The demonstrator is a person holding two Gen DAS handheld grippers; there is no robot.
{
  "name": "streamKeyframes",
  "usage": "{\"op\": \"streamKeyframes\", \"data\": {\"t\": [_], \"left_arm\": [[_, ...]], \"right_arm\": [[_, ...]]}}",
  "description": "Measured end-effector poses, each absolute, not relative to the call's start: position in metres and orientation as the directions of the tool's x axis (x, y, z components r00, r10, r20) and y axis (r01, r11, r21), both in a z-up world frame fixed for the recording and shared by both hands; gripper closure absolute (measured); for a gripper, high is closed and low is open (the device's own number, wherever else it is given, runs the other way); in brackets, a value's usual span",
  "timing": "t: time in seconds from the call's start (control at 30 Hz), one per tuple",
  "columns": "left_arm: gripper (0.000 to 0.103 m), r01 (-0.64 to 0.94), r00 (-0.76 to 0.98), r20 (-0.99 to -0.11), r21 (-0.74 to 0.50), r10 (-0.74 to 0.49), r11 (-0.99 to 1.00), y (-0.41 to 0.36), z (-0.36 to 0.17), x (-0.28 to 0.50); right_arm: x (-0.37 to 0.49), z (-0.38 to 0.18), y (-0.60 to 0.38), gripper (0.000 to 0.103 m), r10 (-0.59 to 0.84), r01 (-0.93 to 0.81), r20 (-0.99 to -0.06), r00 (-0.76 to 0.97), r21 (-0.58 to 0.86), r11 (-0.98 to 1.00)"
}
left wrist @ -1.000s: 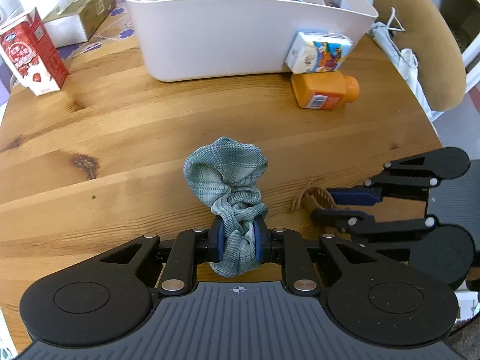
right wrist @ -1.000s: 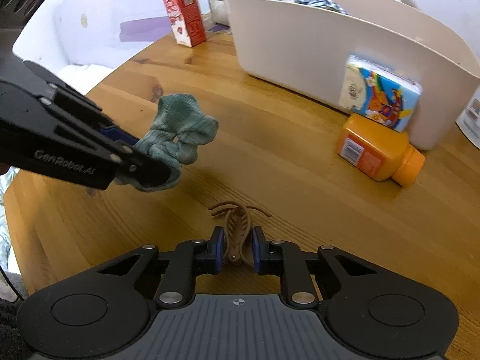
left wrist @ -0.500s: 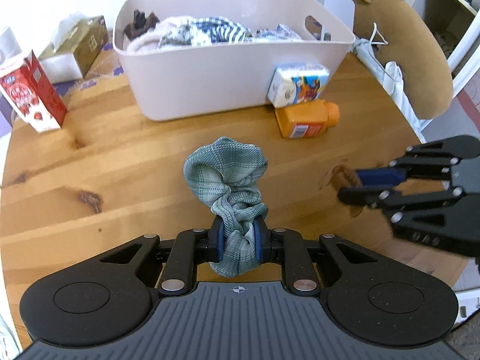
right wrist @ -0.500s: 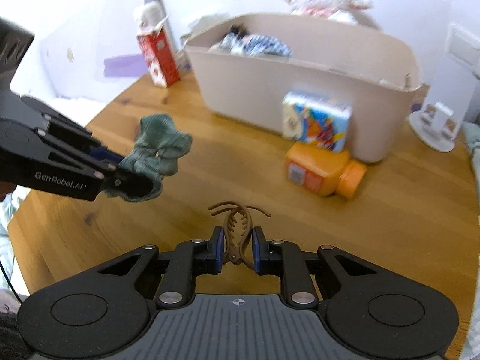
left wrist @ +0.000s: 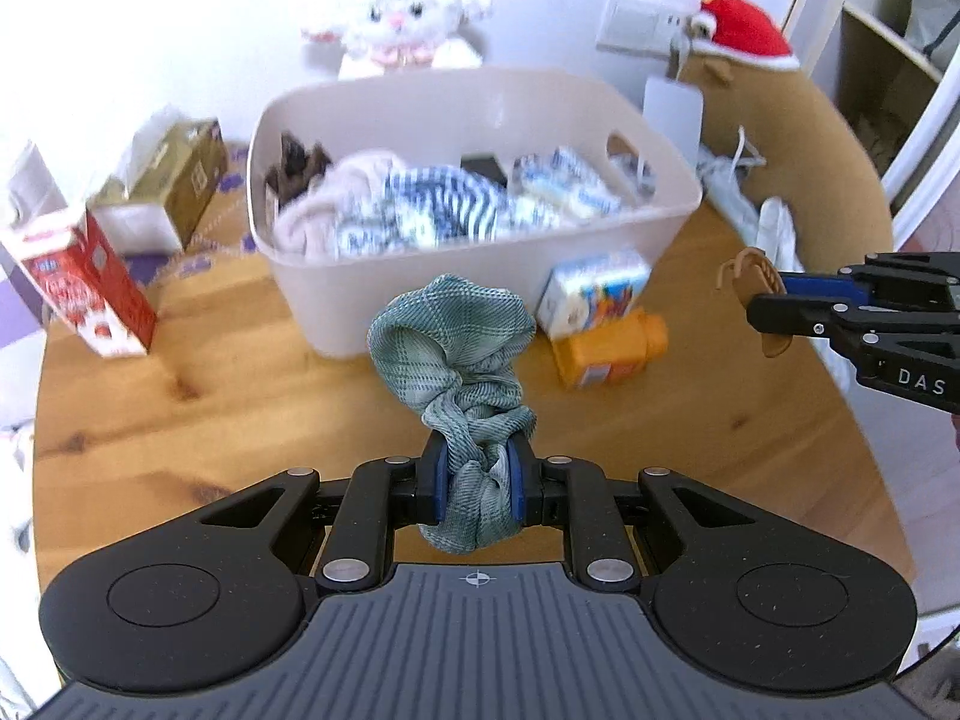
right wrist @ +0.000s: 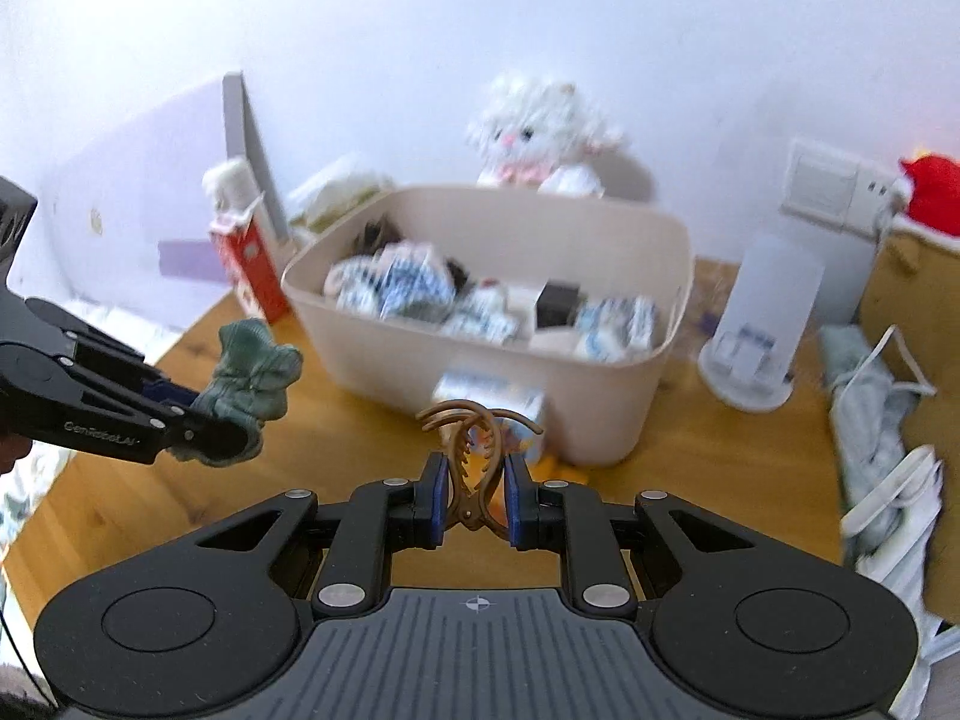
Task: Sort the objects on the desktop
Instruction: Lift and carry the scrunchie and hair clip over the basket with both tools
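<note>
My left gripper (left wrist: 477, 489) is shut on a green plaid scrunchie (left wrist: 462, 354) and holds it in the air over the wooden table (left wrist: 240, 420), in front of the beige bin (left wrist: 468, 264). It also shows at the left of the right wrist view (right wrist: 225, 447), with the scrunchie (right wrist: 255, 372). My right gripper (right wrist: 474, 501) is shut on a brown hair claw clip (right wrist: 474, 456), raised above the table before the bin (right wrist: 600, 414). It appears at the right of the left wrist view (left wrist: 762, 300), with the clip (left wrist: 759, 285).
The bin holds clothes and small packs. A tissue pack (left wrist: 591, 294) and an orange bottle (left wrist: 609, 348) lie against its front wall. A red milk carton (left wrist: 84, 288) and a tissue box (left wrist: 165, 192) stand at the left. A plush toy (left wrist: 408, 24) sits behind, a white stand (right wrist: 762, 336) to the right.
Both grippers have risen from the table with their loads, and the views now look down into the bin. The right gripper has lifted the clip off the tabletop.
</note>
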State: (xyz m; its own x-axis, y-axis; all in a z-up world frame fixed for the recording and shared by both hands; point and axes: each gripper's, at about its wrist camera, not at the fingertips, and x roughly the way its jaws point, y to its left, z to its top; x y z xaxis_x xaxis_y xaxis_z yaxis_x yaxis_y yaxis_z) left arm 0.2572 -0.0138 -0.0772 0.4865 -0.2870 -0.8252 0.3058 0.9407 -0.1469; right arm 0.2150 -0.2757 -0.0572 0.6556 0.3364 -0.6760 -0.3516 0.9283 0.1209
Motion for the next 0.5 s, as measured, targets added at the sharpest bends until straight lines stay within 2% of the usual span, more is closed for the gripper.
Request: {"op": "streamKeyframes", "data": {"t": [0.5], "left_arm": [[0.084,0.347,0.609,-0.747,-0.052,-0.267,0.936,-0.019,-0.023,0.312]], "right_arm": [[0.259,-0.02,-0.306,0.085,0.251,-0.275,-0.578,0.777,0.047,0.96]]}}
